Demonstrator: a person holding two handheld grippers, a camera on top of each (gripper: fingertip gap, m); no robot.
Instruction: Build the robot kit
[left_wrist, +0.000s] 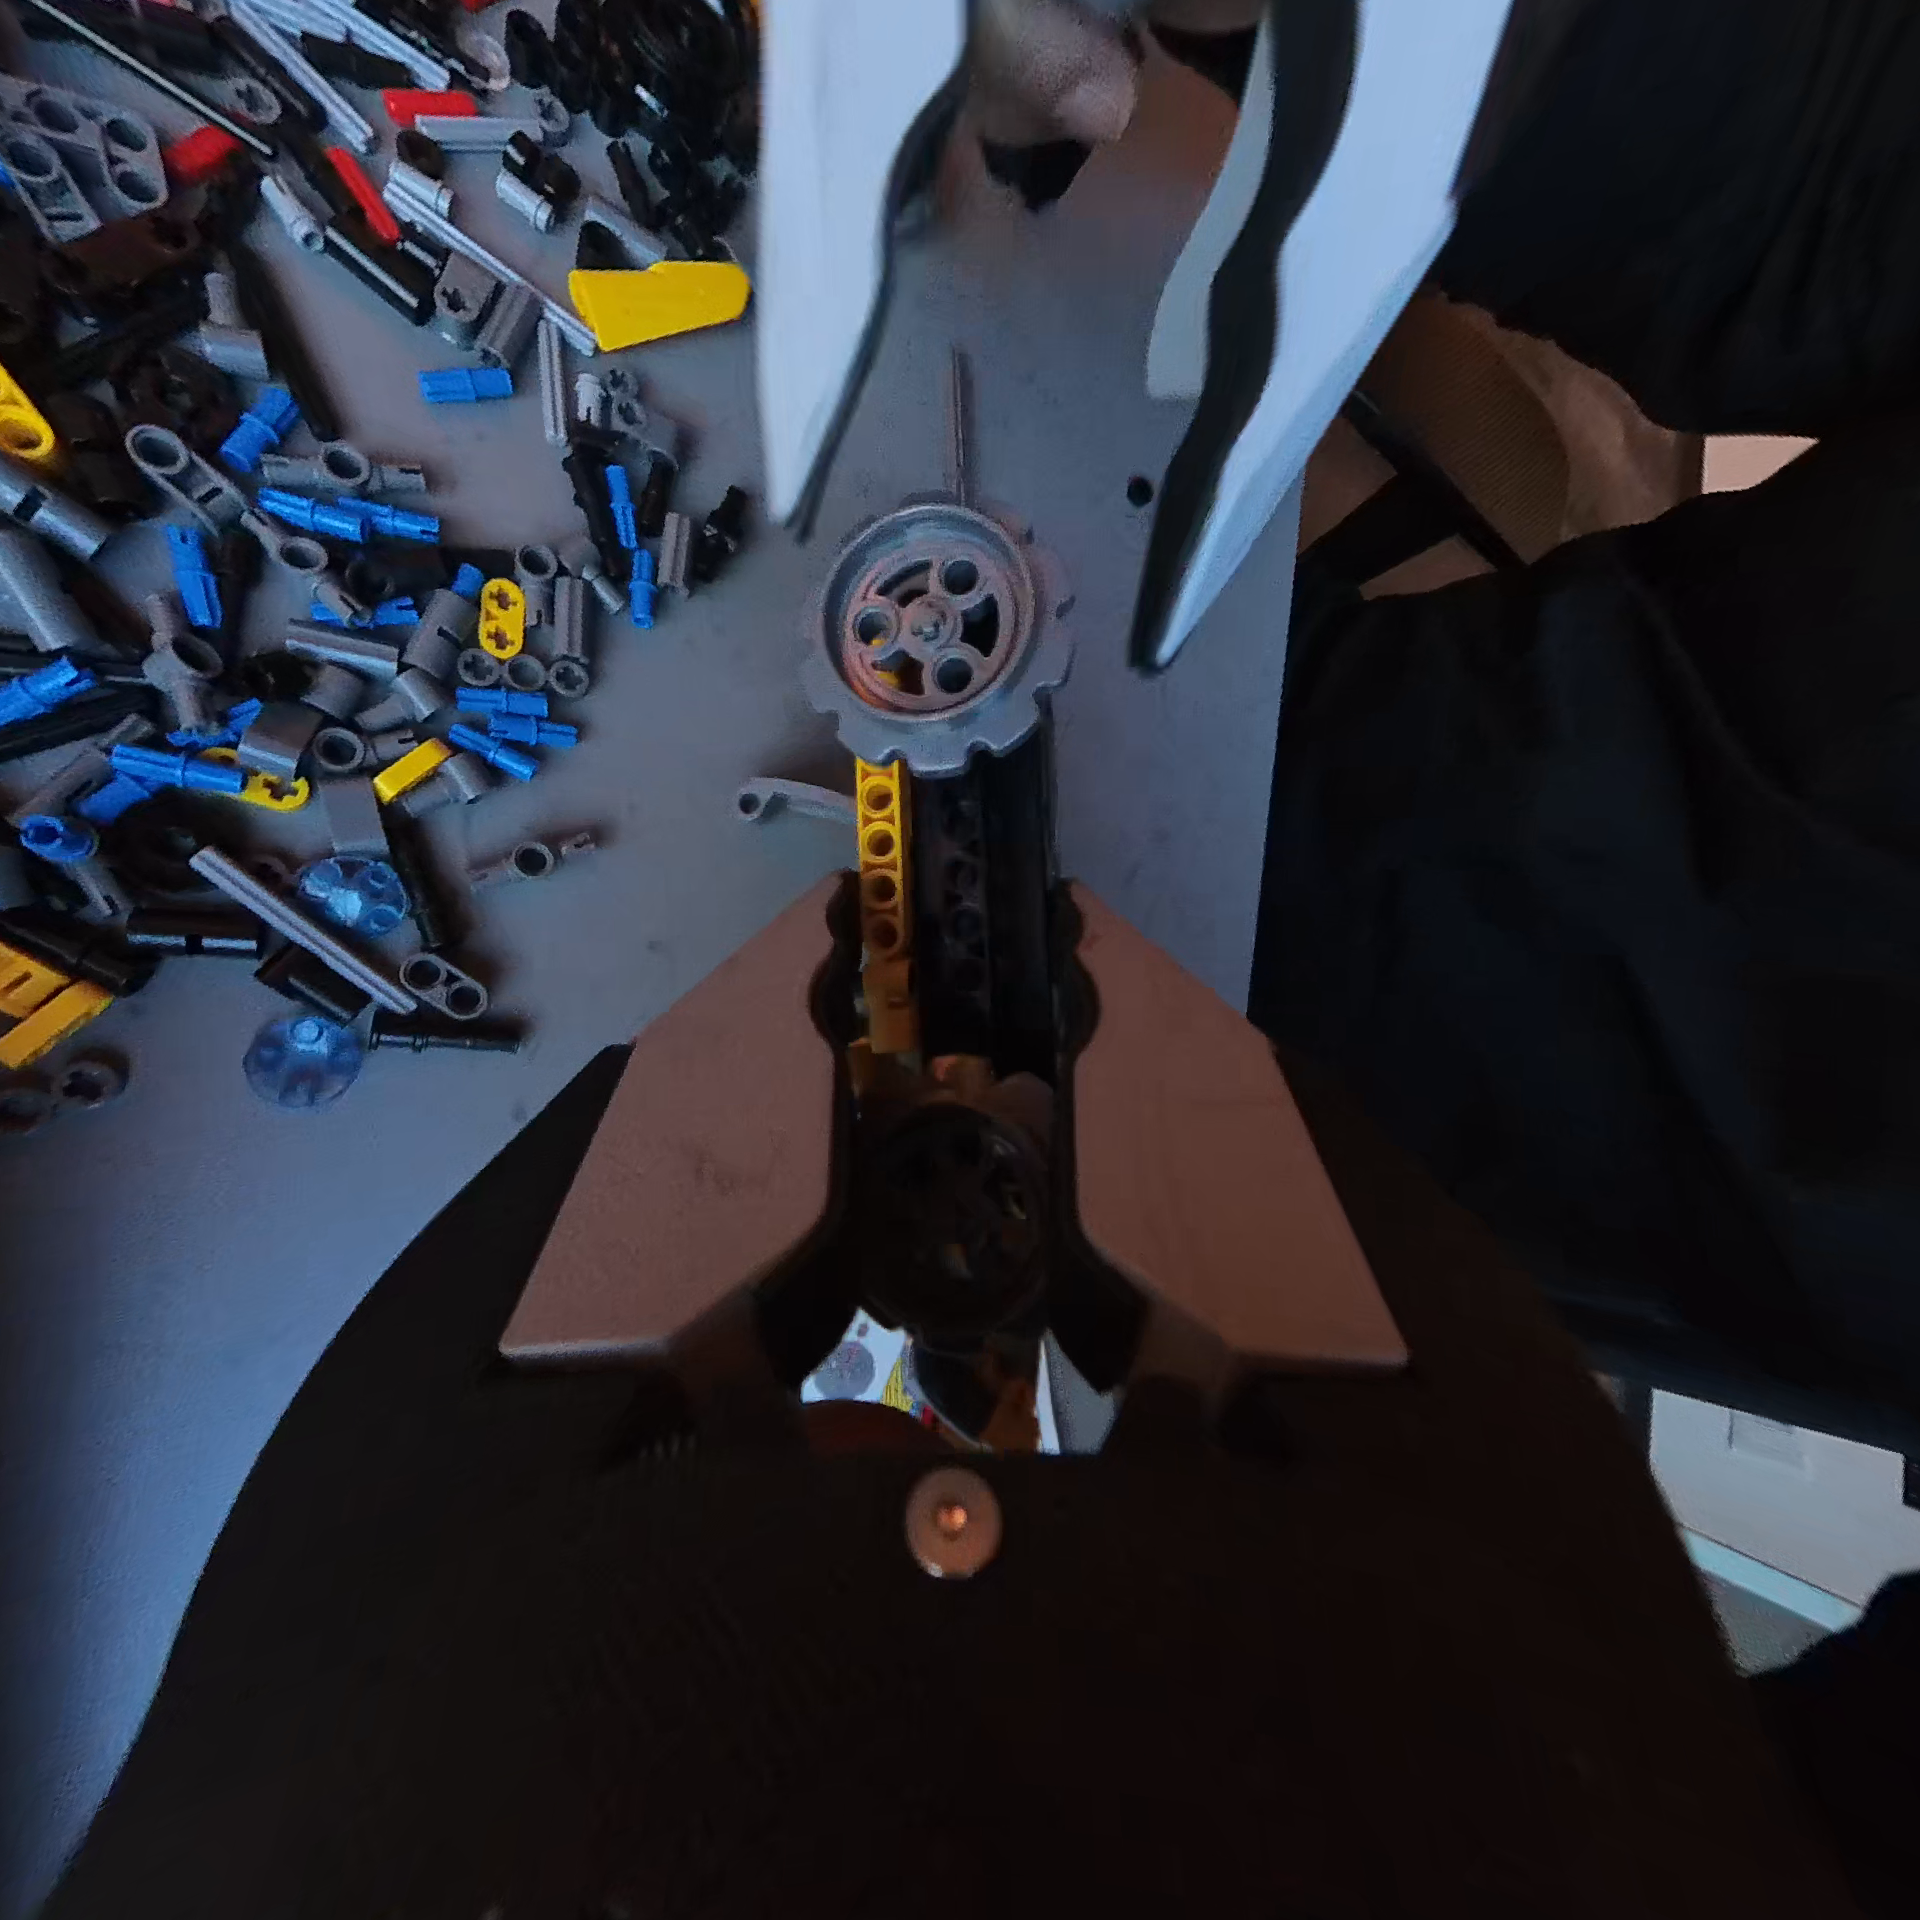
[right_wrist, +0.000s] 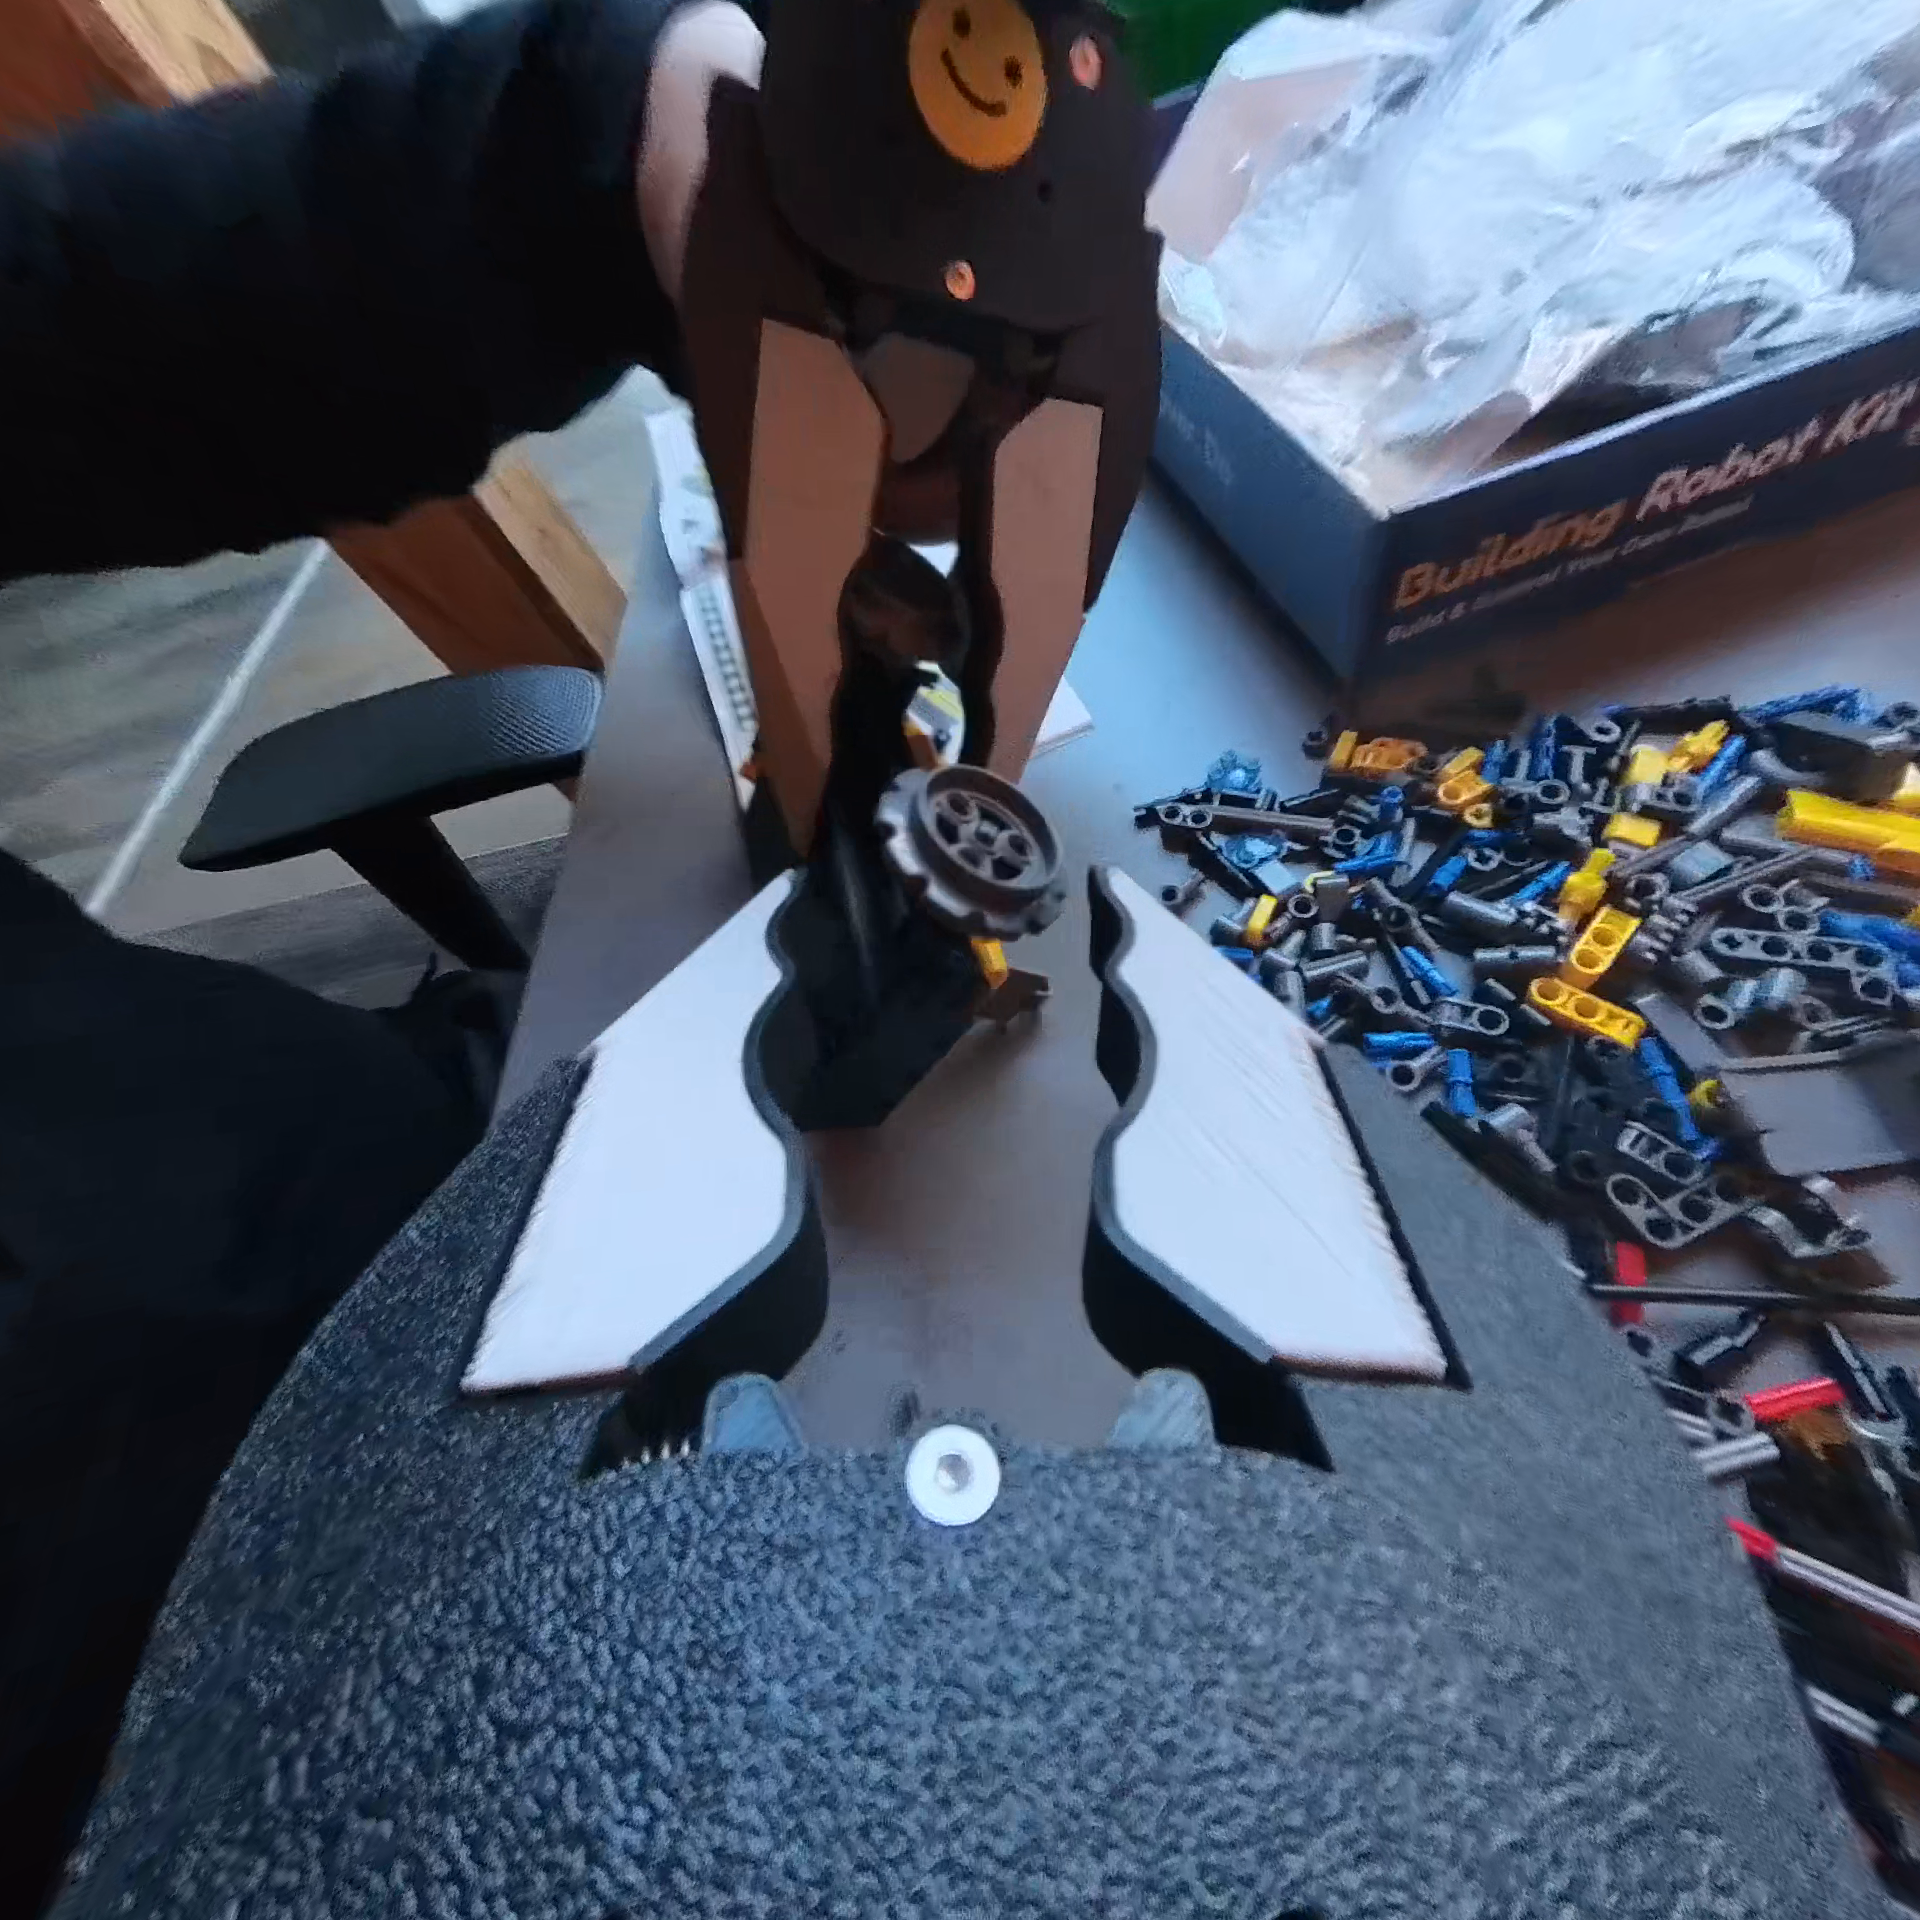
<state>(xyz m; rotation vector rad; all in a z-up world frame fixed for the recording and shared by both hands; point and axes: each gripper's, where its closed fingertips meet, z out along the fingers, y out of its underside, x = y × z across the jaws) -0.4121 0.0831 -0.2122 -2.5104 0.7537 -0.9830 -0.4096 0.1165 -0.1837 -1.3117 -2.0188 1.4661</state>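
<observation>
- Grey tabletop (left_wrist: 644, 935) is carrying everything, smooth and matte.
- Loose plastic building pieces (left_wrist: 312, 623), blue, grey, black, yellow and red, are lying heaped on it, too many to count.
- One left gripper (left_wrist: 951, 935) is clamping its jaws on a black and yellow beam assembly (left_wrist: 935, 883), whose long axis is running forward along the fingers.
- One grey toothed wheel (left_wrist: 935, 634) is capping the assembly's far end.
- One right gripper (right_wrist: 940, 883), jaws apart, is hanging around that wheel end without visibly touching it.
- One dark blue box (right_wrist: 1558, 540) is holding crinkled clear bags.
</observation>
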